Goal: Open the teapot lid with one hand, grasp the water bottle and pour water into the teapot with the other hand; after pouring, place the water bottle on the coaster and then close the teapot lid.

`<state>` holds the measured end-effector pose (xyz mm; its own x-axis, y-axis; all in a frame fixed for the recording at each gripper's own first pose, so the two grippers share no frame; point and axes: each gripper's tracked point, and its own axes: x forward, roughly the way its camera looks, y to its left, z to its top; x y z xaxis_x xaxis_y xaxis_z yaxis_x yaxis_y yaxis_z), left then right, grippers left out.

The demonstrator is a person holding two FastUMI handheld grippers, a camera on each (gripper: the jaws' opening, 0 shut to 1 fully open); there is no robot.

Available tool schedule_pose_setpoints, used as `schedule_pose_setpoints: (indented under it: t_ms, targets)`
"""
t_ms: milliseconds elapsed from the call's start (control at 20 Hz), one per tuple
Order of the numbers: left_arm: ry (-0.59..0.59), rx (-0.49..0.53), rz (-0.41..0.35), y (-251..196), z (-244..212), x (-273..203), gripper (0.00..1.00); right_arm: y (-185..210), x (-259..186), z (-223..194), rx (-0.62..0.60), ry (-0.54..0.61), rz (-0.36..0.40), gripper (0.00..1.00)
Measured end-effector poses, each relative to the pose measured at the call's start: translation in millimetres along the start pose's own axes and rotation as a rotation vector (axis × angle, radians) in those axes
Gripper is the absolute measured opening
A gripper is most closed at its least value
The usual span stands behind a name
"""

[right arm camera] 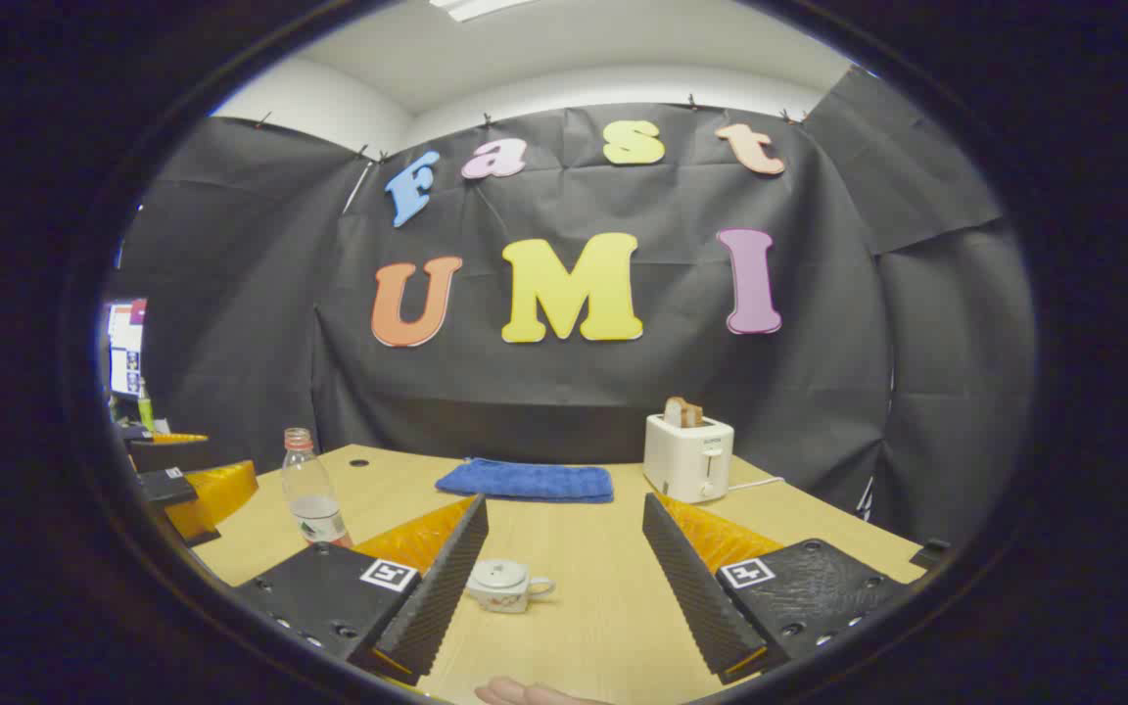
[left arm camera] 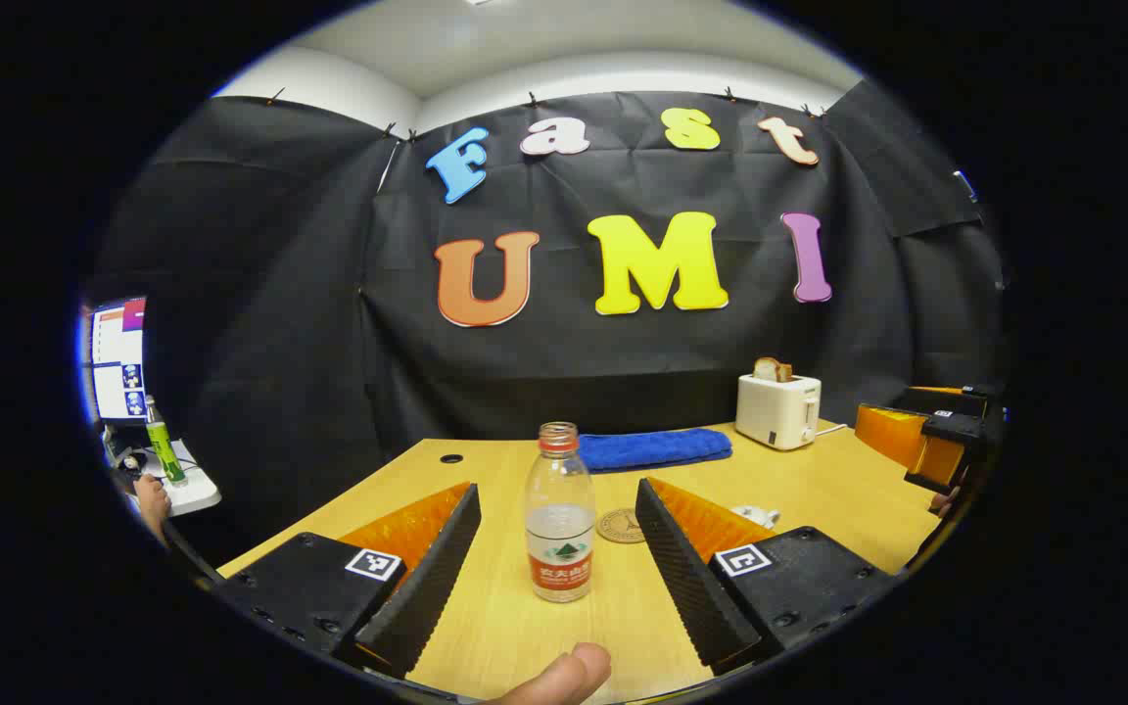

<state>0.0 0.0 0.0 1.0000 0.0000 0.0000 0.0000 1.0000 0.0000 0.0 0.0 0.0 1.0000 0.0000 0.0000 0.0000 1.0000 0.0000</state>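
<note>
A clear water bottle (left arm camera: pixel 560 519) with a red top and red label stands upright on the wooden table, holding some water. My left gripper (left arm camera: pixel 557 488) is open, and the bottle stands between and just beyond its fingertips, untouched. A round brown coaster (left arm camera: pixel 620 526) lies right behind the bottle. In the right gripper view a small white teapot (right arm camera: pixel 505 585) with its lid on sits by the inner side of the left finger. My right gripper (right arm camera: pixel 565 499) is open and holds nothing. The bottle (right arm camera: pixel 312 490) stands at the left there, beside the left gripper (right arm camera: pixel 194 490).
A folded blue towel (right arm camera: pixel 526 482) lies at the back of the table (right arm camera: pixel 584 597). A white toaster (right arm camera: pixel 687 455) with a bread slice stands at the back right. A side desk with a screen (left arm camera: pixel 118 357) and a green bottle (left arm camera: pixel 164 446) lies left.
</note>
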Motion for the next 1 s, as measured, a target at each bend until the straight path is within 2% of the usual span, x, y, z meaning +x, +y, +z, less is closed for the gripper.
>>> schedule_pose_setpoints:
  t_ms: [50, 250, 350, 700, 1000]
  targets:
    - [-0.011, -0.006, 0.015, 9.8, 3.1, 0.4, 1.0, 8.1, 2.6, -2.4, -0.005, 0.005, 0.002, 0.94]
    - [-0.006, -0.019, -0.028, 9.2, 0.6, 0.5, 1.0, 26.6, 10.0, -19.4, -0.018, 0.024, -0.004, 0.95]
    - [0.0, -0.011, -0.021, 14.1, -2.6, 1.8, 1.0, 31.3, 14.1, -28.0, -0.027, 0.04, -0.004, 0.96]
    - [0.019, -0.03, -0.024, 17.2, -8.3, 6.4, 1.0, 27.7, 24.8, -39.3, -0.019, 0.02, -0.026, 0.97]
    - [0.024, -0.032, -0.023, 18.7, -15.3, 11.5, 1.0, 31.7, 51.0, -67.0, -0.007, 0.079, -0.016, 0.96]
